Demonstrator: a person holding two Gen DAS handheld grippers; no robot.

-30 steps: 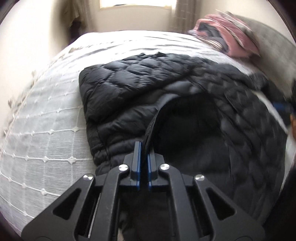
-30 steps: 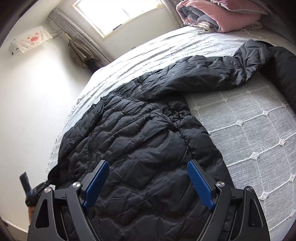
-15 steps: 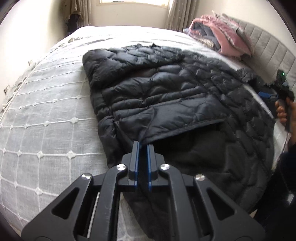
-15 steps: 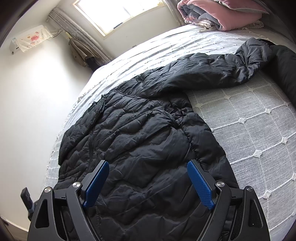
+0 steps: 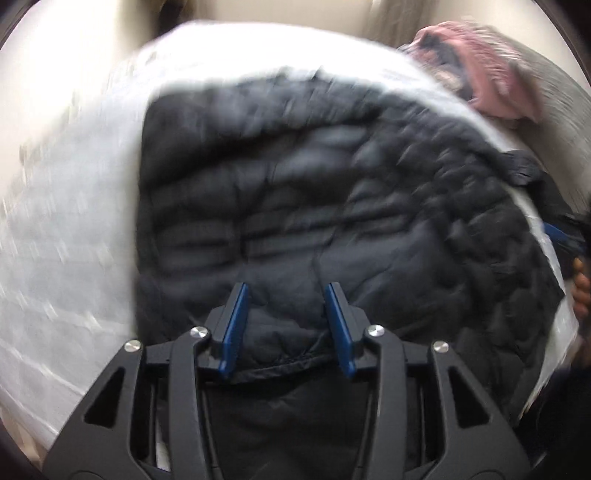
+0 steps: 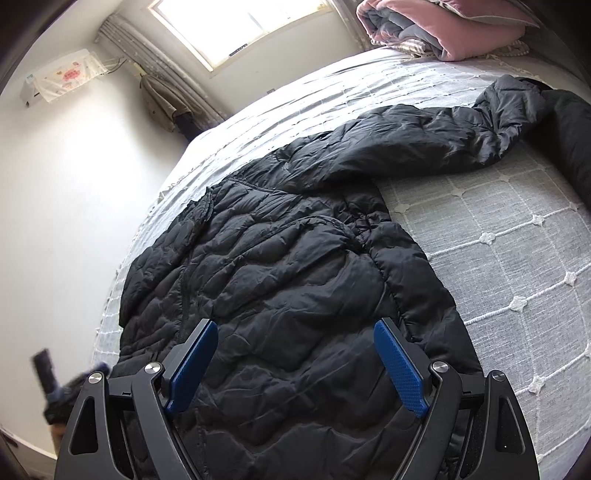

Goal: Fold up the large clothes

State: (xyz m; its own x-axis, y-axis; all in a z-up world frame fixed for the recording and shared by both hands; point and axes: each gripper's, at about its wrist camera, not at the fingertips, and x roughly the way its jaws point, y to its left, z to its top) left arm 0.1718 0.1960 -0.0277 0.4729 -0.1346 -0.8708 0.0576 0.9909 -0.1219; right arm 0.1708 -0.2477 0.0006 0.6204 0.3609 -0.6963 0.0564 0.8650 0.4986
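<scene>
A large black quilted puffer jacket [image 5: 314,206] lies spread on the bed, front closed, and it also shows in the right wrist view [image 6: 288,280]. One sleeve [image 6: 424,144] stretches toward the head of the bed. My left gripper [image 5: 284,295] is open over the jacket's hem edge, its blue pads [image 5: 232,325] apart with nothing held; this view is motion-blurred. My right gripper [image 6: 295,343] is wide open just above the jacket body, empty.
The bed has a white-grey quilted cover [image 6: 509,266]. A folded pink and grey blanket [image 6: 443,26] lies at the headboard. A wall, a window and curtains [image 6: 177,74] stand beyond the bed. The other gripper shows at the left edge [image 6: 51,384].
My left gripper has opened and let go of the jacket's front panel, which now lies flat and closed over the lining. The left view swung and blurred. The right gripper has stayed open.
</scene>
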